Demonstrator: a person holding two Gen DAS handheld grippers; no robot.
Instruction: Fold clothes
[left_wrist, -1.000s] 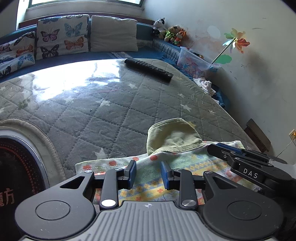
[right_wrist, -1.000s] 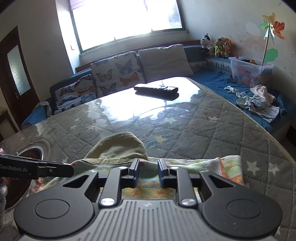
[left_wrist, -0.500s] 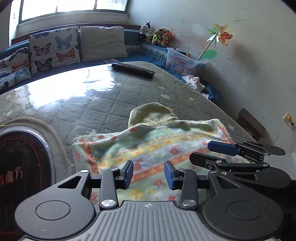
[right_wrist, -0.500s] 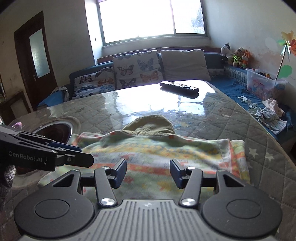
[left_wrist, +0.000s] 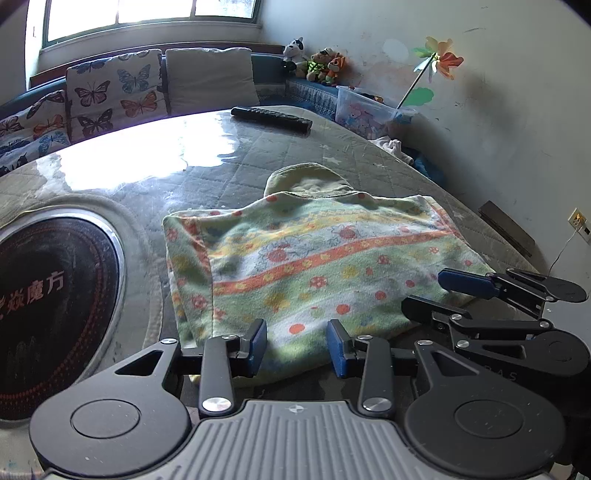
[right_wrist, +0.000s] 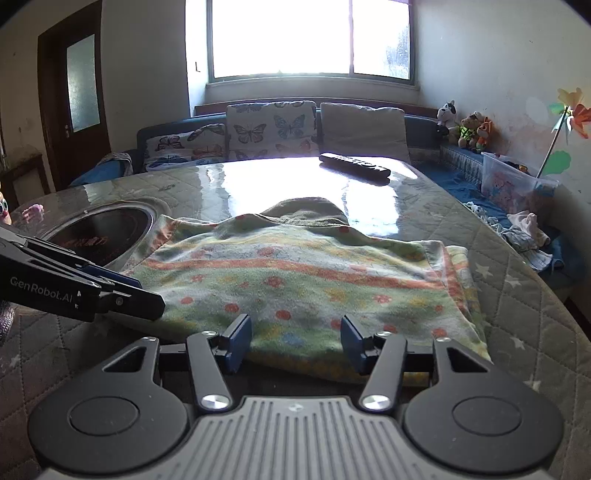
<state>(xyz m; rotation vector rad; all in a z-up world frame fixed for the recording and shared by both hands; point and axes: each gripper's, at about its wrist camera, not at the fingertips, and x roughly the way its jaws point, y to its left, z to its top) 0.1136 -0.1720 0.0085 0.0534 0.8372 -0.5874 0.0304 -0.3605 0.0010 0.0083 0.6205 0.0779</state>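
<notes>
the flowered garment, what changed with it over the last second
Both grippers, left and right, let go of the flowered garment; their fingers have just been opening and drew back toward its near edge, nothing pinched now. The garment stays flat on the quilted table; the remote is unmoved.

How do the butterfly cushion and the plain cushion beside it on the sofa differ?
The butterfly cushion is white, printed with coloured butterflies; the plain cushion is beige with no pattern. In the right wrist view the butterfly cushion stands to the left, the plain cushion to the right. Both lean upright against the sofa back under the window.
</notes>
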